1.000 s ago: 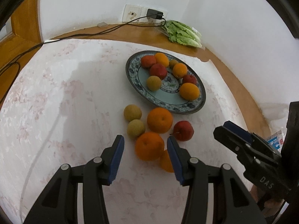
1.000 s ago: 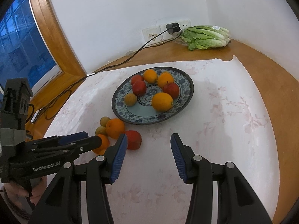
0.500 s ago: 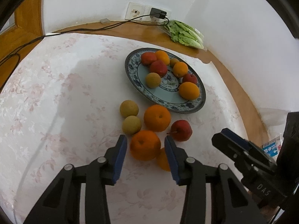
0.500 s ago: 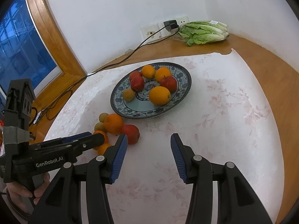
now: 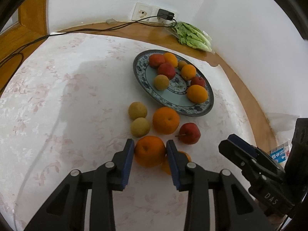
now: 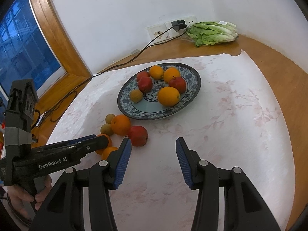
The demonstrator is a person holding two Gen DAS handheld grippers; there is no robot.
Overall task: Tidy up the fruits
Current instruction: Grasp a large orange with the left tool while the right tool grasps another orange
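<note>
My left gripper [image 5: 150, 142] has its jaws closing on a loose orange [image 5: 150, 152] on the white cloth, and both blue pads touch its sides. Beside it lie another orange [image 5: 166, 120], a red apple [image 5: 189, 133] and two brownish-green fruits [image 5: 137, 110]. A smaller orange [image 5: 165, 166] is half hidden behind the right finger. The blue patterned plate [image 5: 202, 111] beyond holds several oranges, apples and small fruits. My right gripper [image 6: 153, 141] hovers open over bare cloth with nothing between its fingers, just right of the apple [image 6: 137, 135].
A bagged lettuce [image 5: 192, 36] lies on the wooden ledge by the wall sockets [image 5: 142, 13], where a charger [image 5: 165, 16] is plugged in with its cable running left. A window frame [image 6: 57, 44] stands at the left. A small carton [image 5: 279, 153] sits at the right edge.
The left gripper's jaws have narrowed from well apart to touching the orange on both sides. The right gripper has stayed as it was.
</note>
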